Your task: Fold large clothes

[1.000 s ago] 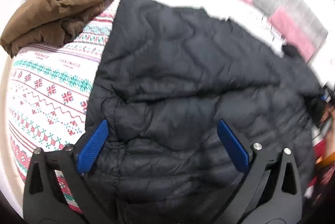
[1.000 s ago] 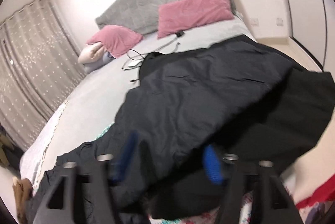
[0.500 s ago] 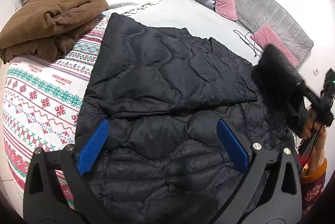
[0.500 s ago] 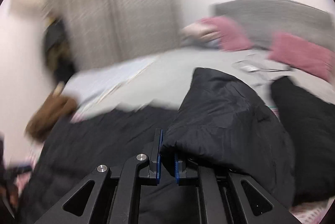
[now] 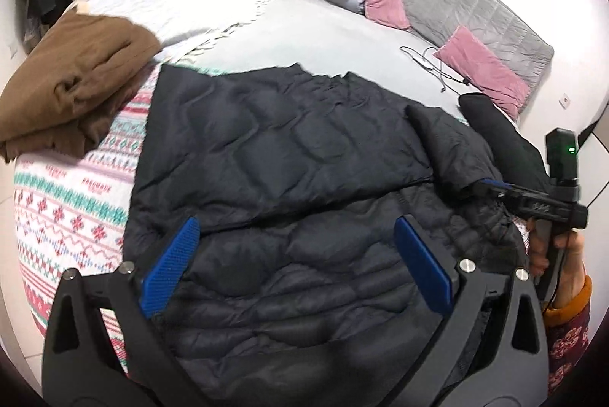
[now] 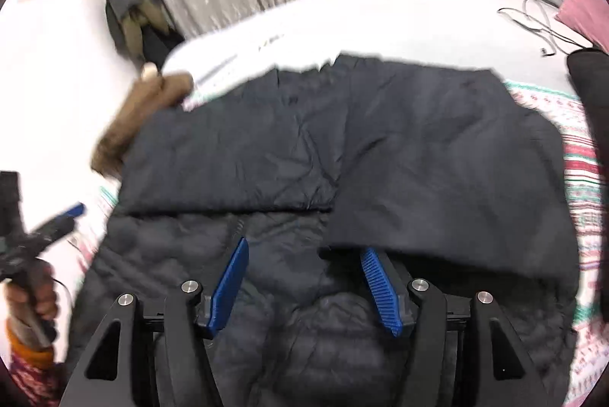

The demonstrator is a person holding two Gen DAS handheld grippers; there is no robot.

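Observation:
A large black quilted jacket [image 5: 289, 186] lies spread on the bed, both side panels folded in over its middle; it fills the right wrist view [image 6: 342, 159] too. My left gripper [image 5: 297, 255] is open and empty, hovering over the jacket's near part. My right gripper [image 6: 304, 270] is open, its blue pads just in front of the folded right panel's edge [image 6: 437, 247]. In the left wrist view the right gripper [image 5: 491, 184] sits at the jacket's right edge. The left gripper [image 6: 72, 211] shows at the left of the right wrist view.
A folded brown garment [image 5: 72, 91] lies on the patterned red, green and white blanket [image 5: 64, 217] to the left. Pink pillows [image 5: 483, 72], a grey headboard and a cable [image 5: 430, 64] are at the bed's far end. Another black item [image 5: 495, 125] lies to the right. Curtains hang behind.
My right gripper carried the jacket's right side over onto the middle, then opened and let it go. The left gripper stayed open and drew back a little.

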